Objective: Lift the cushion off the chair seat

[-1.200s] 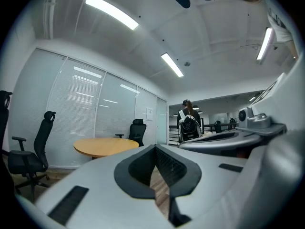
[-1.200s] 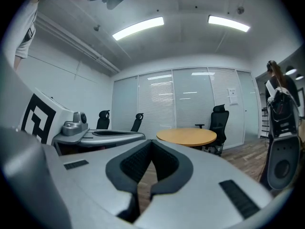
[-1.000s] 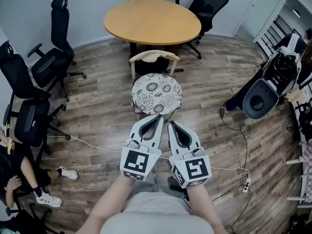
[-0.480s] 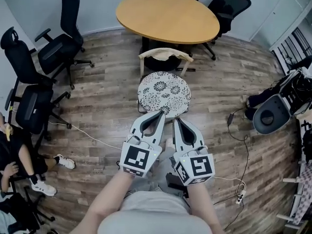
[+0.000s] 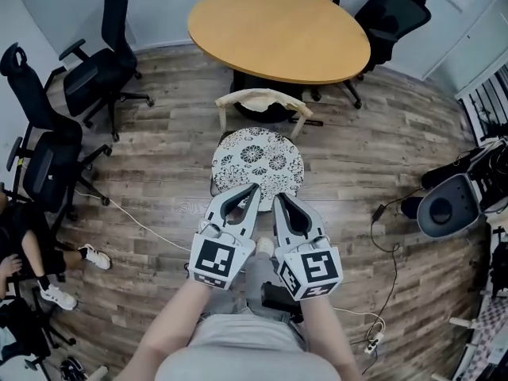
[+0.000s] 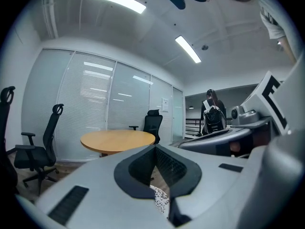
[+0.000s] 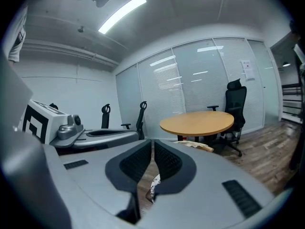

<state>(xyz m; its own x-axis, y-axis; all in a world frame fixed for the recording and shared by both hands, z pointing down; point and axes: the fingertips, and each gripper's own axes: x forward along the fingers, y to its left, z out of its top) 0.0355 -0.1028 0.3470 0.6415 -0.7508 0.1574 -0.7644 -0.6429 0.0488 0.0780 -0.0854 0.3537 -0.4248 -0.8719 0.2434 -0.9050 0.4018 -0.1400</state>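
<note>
Cushion [image 5: 258, 161] lies flat on the seat of the wooden chair [image 5: 262, 100]: round, white, with a black flower print. Left gripper [image 5: 252, 187] hangs at the chair's near side, its tips crossing the cushion's near rim in the head view, jaws pressed together with nothing between them. Right gripper [image 5: 279, 198] is just beside it on that same near side, jaws closed too, and empty. Both point toward the chair's backrest. Beyond the chair stands a round wooden table [image 5: 278, 30]. Black office chairs [image 5: 87, 82] stand well off to the chair's left, and a cable [image 5: 135, 221] trails across the floor there.
</note>
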